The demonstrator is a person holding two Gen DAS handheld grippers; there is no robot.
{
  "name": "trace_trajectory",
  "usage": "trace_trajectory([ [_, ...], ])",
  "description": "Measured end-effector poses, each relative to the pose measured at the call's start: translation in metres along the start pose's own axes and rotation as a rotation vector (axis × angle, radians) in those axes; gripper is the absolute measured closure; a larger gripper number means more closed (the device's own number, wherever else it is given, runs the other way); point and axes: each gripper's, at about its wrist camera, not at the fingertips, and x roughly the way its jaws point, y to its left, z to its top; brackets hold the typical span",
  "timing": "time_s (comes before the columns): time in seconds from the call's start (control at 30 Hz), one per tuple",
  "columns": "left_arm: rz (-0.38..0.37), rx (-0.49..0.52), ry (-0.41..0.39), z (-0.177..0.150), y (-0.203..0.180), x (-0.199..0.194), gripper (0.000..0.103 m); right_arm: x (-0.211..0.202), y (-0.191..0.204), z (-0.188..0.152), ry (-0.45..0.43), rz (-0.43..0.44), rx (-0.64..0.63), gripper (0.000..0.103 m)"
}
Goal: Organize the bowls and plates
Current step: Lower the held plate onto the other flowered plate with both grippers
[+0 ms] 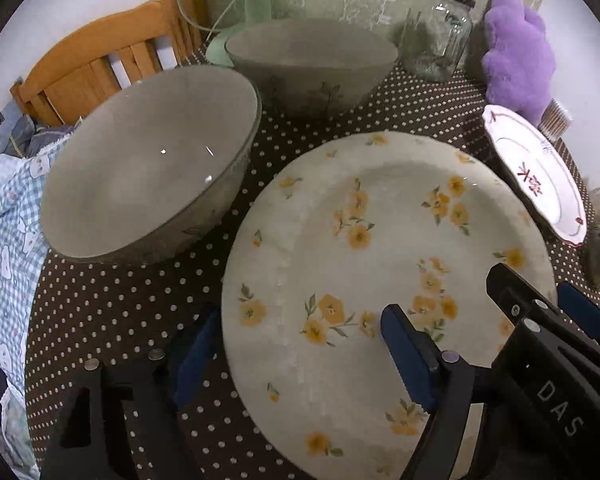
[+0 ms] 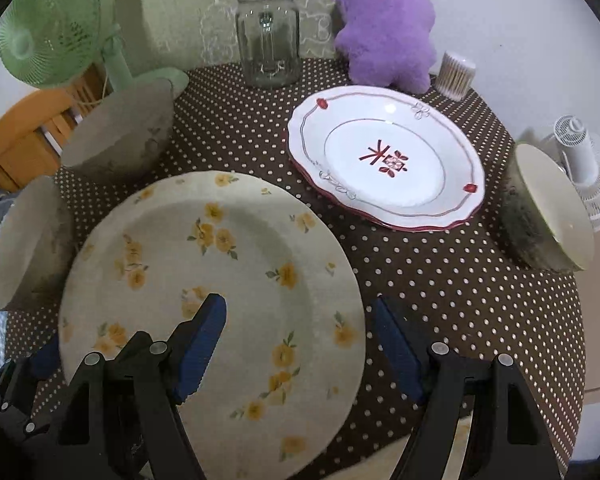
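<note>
A cream plate with yellow flowers [image 1: 380,264] [image 2: 220,280] lies on the dotted table near the front. My left gripper [image 1: 300,360] is open, one finger under the plate's left rim, the other above it. My right gripper [image 2: 300,344] is open, straddling the plate's right rim. A white plate with red markings [image 2: 384,156] [image 1: 536,172] sits behind right. Two grey bowls [image 1: 148,160] [image 1: 312,64] stand at left and back left; they also show in the right wrist view [image 2: 28,240] [image 2: 120,128]. A third bowl [image 2: 548,208] stands at right.
A glass jar [image 2: 268,36], a purple plush [image 2: 384,24] and a cotton swab holder [image 2: 456,76] stand at the back. A green fan [image 2: 60,24] is back left, a white fan [image 2: 584,168] right. A wooden chair [image 1: 100,60] and bedding [image 1: 4,220] lie left.
</note>
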Motion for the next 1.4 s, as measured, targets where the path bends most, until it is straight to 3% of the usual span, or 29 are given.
trace_trajectory([
  [0.6, 0.011, -0.002, -0.024, 0.004, -0.009, 0.005, 0.020, 0.033, 0.004, 0.019, 0.022, 0.033, -0.024, 0.026],
  [0.87, -0.008, 0.014, 0.023, 0.003, -0.001, 0.002, 0.022, 0.025, -0.002, 0.014, 0.060, 0.040, -0.019, 0.039],
  [1.0, -0.025, 0.019, 0.014, -0.001, 0.006, -0.003, 0.031, 0.023, -0.001, 0.009, 0.060, 0.051, -0.033, 0.039],
  [1.2, -0.025, 0.000, 0.009, -0.001, 0.005, -0.002, 0.031, 0.025, 0.000, 0.009, 0.046, 0.076, -0.028, 0.032],
  [1.4, -0.021, 0.006, 0.010, -0.001, 0.005, -0.007, 0.032, 0.017, -0.001, 0.012, 0.043, 0.056, -0.034, 0.043],
])
